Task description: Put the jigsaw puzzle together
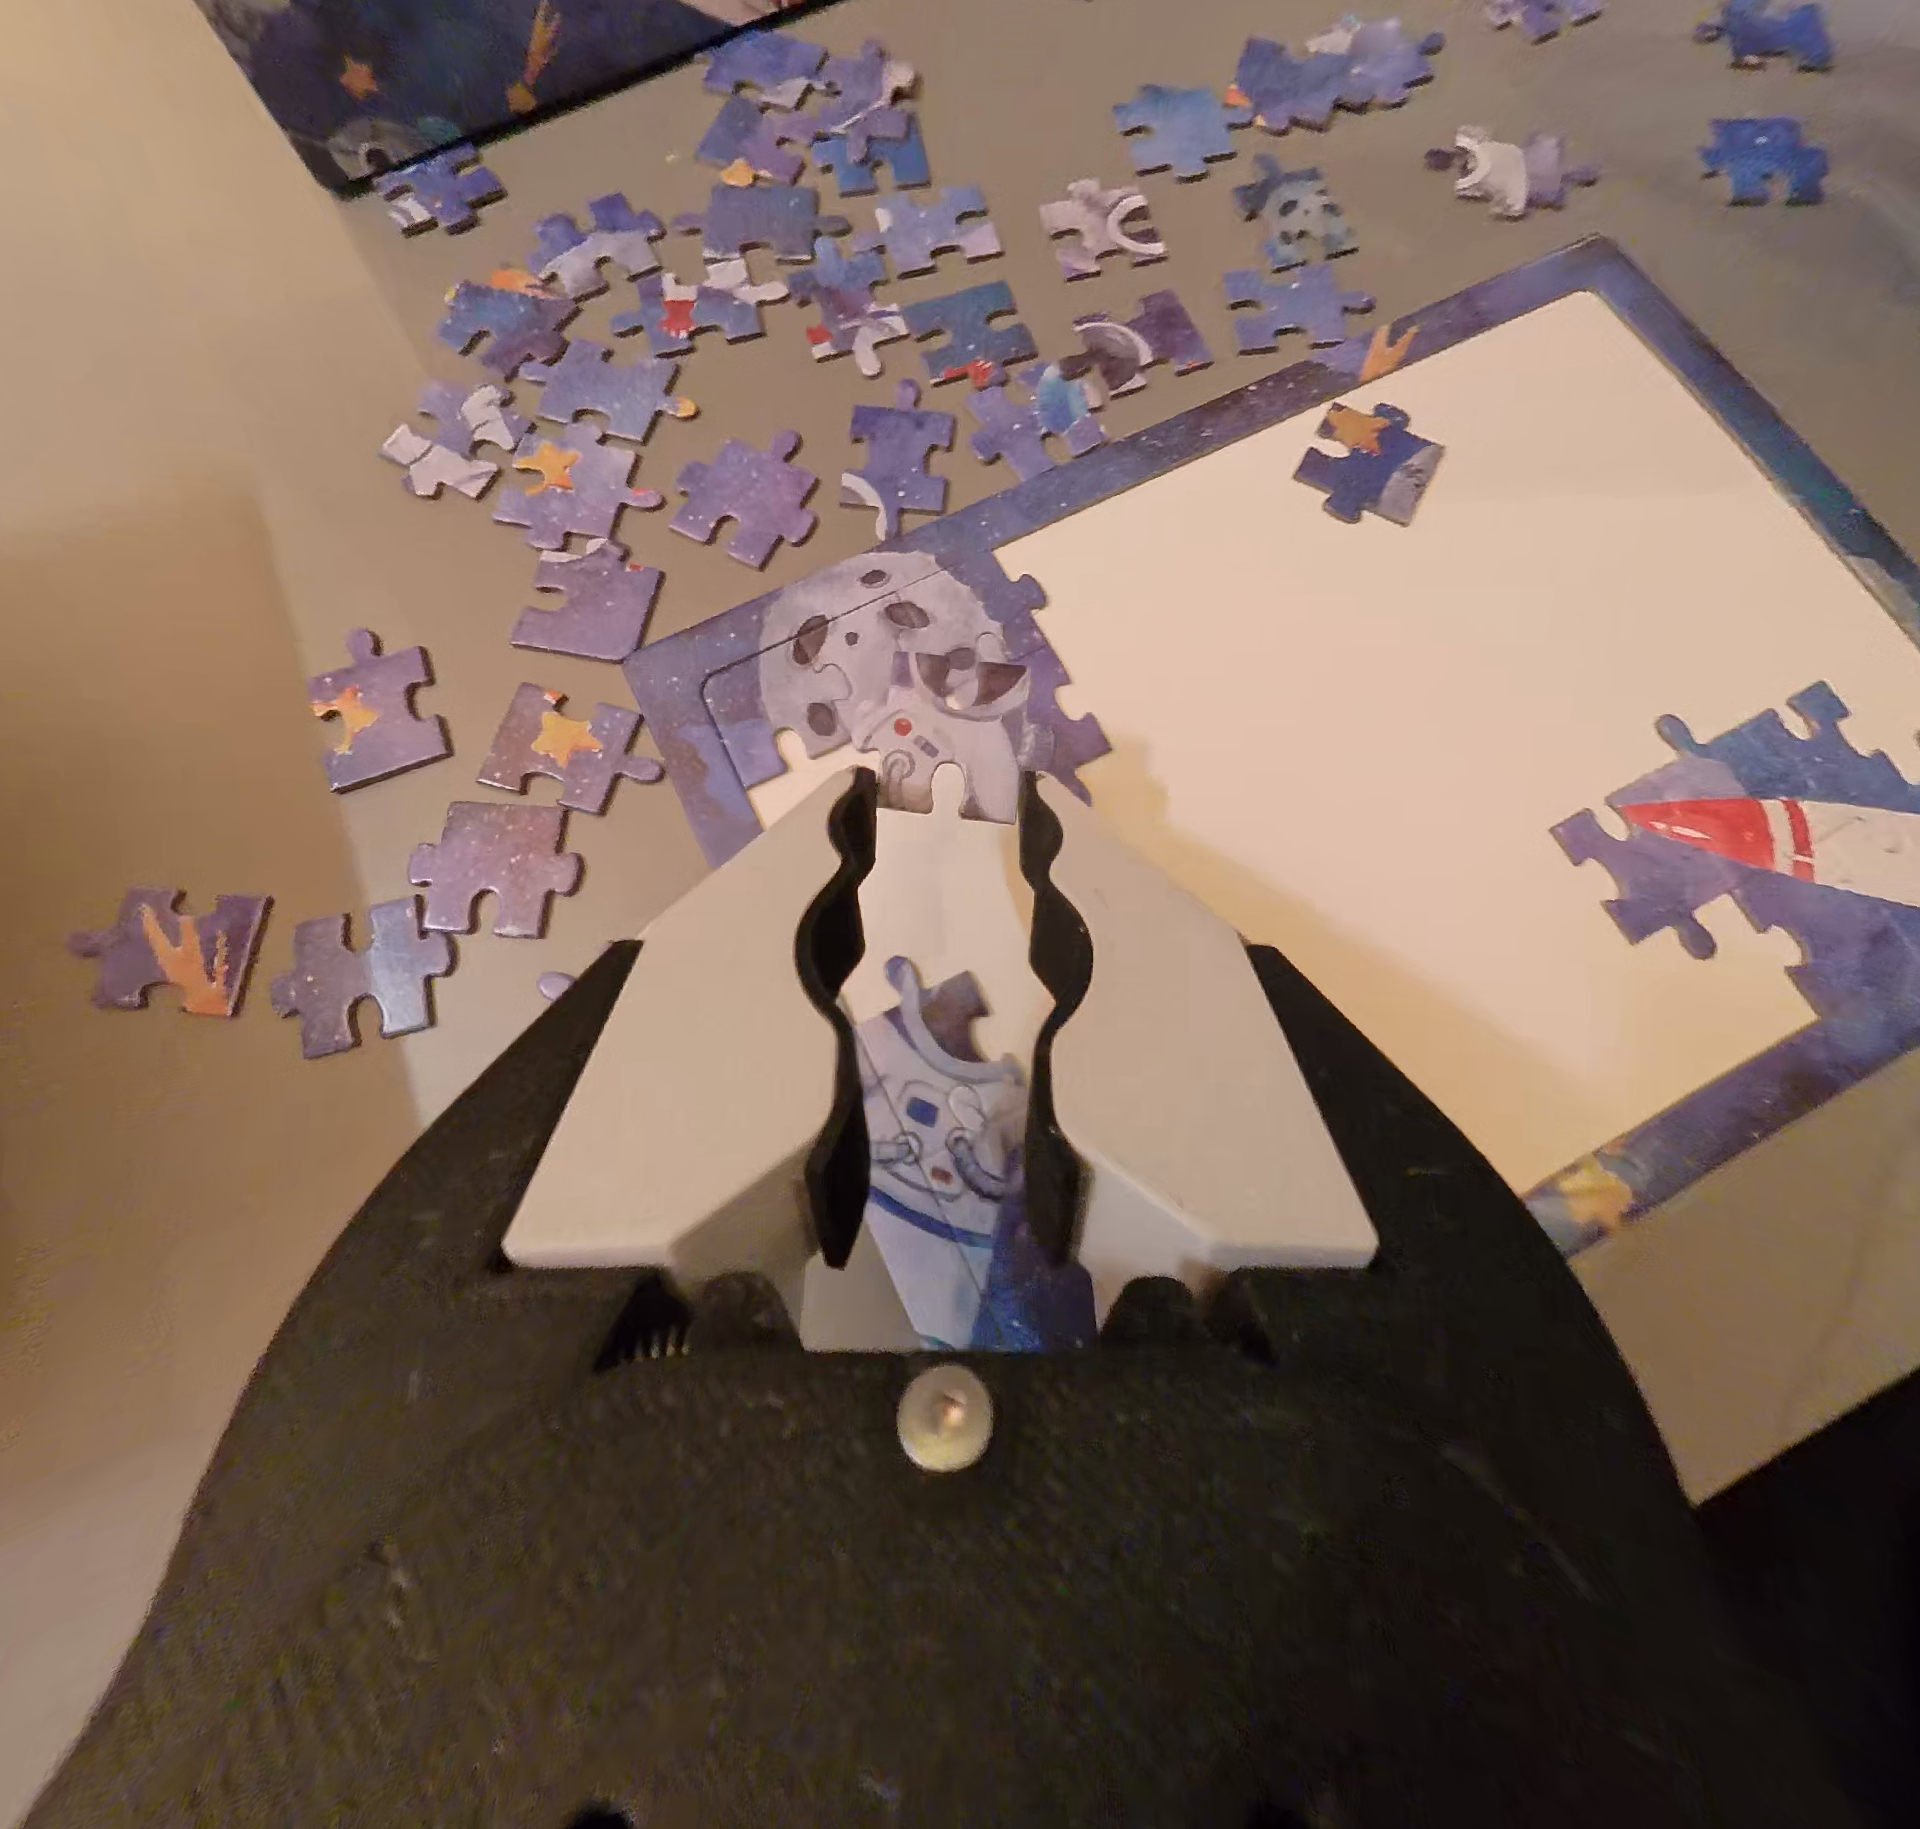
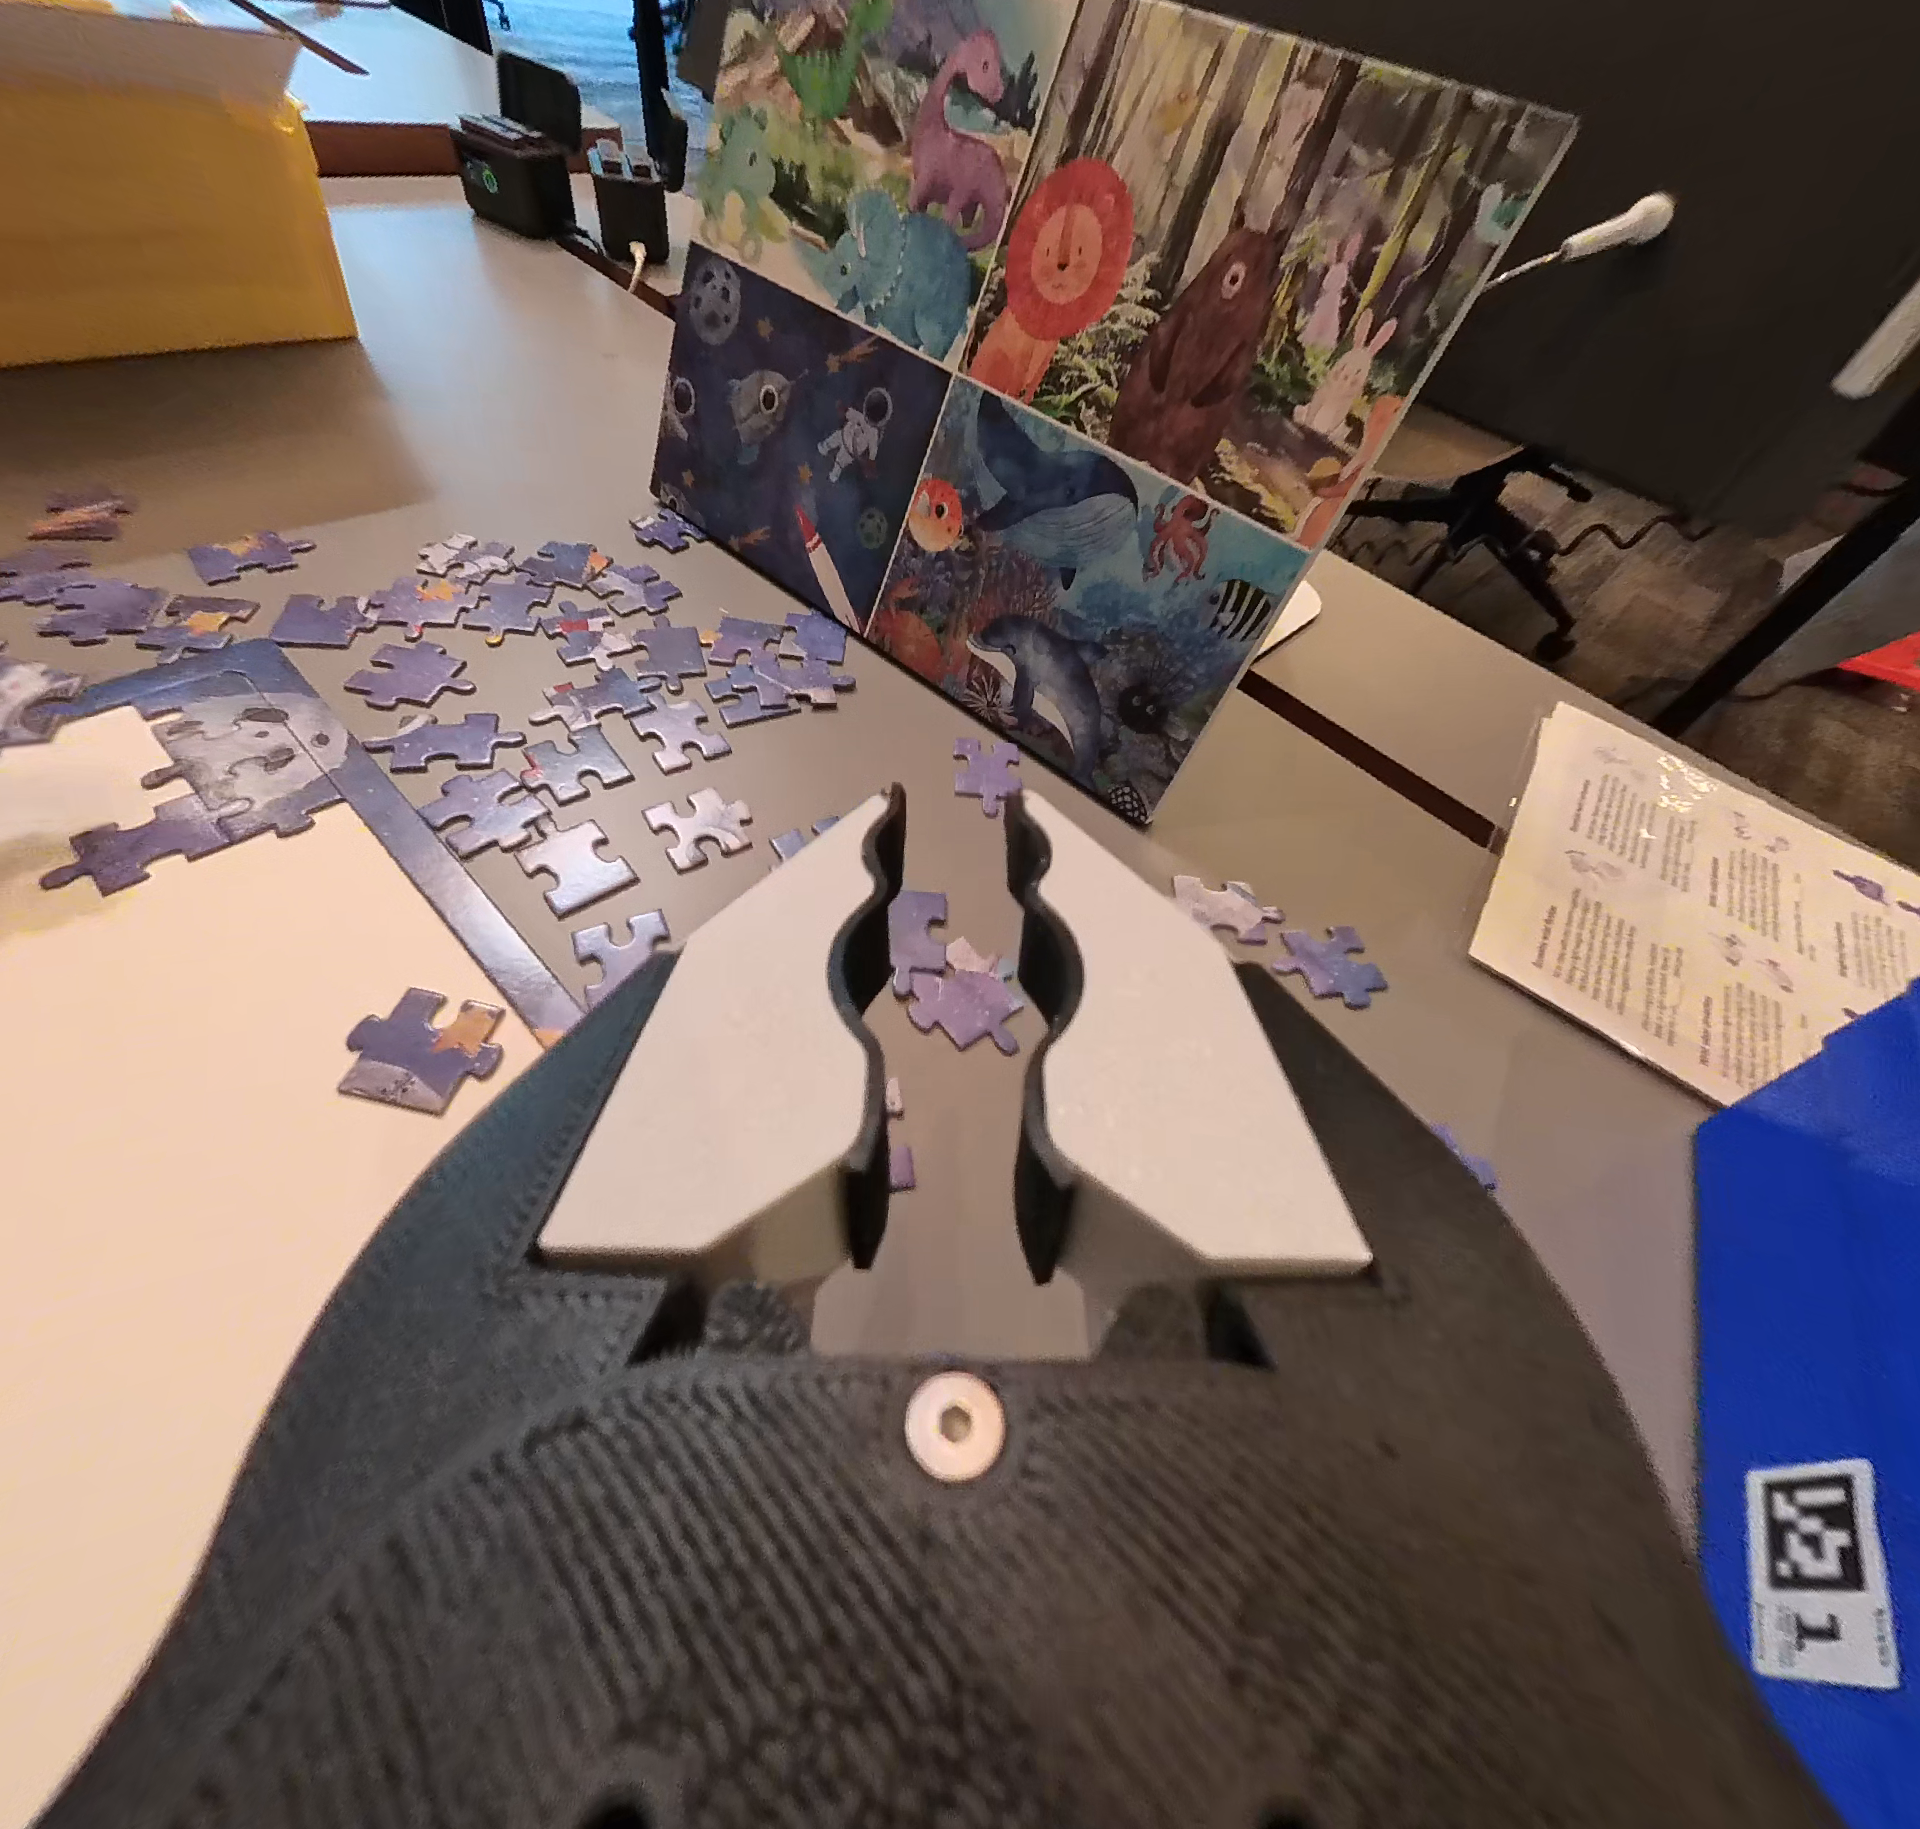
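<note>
In the left wrist view my left gripper (image 1: 942,792) is over the near left corner of a puzzle board (image 1: 1351,740) with a blue frame. Its fingertips are shut on a pale astronaut puzzle piece (image 1: 940,751), which sits against the joined moon pieces (image 1: 862,626) in that corner. Another astronaut cluster (image 1: 935,1104) lies on the board under the fingers. In the right wrist view my right gripper (image 2: 951,813) hangs open above the grey table, with nothing between its pads. Loose purple pieces (image 2: 956,979) lie on the table below it.
Many loose blue and purple pieces (image 1: 727,325) are scattered left of and behind the board. A rocket cluster (image 1: 1766,844) and a single piece (image 1: 1366,470) lie on the board. A picture box (image 2: 1039,377) stands upright behind. A leaflet (image 2: 1683,927) and a blue block (image 2: 1818,1364) are at the right. Left tips to right tips: about 30 centimeters. The left gripper is farther from the blue block (image 2: 1818,1364), some 50 centimeters, than the right, some 25 centimeters.
</note>
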### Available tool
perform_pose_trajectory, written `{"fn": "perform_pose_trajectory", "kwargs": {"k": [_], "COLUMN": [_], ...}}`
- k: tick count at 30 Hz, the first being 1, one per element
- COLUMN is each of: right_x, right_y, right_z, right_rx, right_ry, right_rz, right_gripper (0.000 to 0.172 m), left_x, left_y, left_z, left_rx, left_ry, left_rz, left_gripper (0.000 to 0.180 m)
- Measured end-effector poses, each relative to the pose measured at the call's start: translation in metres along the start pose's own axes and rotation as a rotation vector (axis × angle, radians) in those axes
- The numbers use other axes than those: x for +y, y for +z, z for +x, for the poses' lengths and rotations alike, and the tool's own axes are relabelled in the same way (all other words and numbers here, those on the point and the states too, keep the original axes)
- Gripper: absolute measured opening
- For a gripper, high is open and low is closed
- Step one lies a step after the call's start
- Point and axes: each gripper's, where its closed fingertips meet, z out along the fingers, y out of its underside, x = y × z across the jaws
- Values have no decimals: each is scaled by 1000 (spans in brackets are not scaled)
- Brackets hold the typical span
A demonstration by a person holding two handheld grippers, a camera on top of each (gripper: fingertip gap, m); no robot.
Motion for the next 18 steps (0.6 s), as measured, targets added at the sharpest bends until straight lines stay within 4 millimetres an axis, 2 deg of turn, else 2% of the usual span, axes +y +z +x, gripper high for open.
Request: {"fn": "perform_pose_trajectory", "kwargs": {"k": [5,12,15,18], "right_x": [-11,-12,-10,-6], "right_y": [-9,-18,-25,-38], "right_z": [-2,6,14,16], "right_rx": [3,51,68,65], "right_ry": [1,-27,4,64], "right_rz": [46,63,85,114], "right_gripper": [17,15,14,13], "left_x": [3,8,8,1], "left_y": [-11,-30,-35,-34], "left_z": [18,40,62,99], "left_rx": [39,54,143,288], "left_ry": [20,51,16,-30], "left_rz": [15,47,75,104], "left_gripper": [27,27,27,27]}}
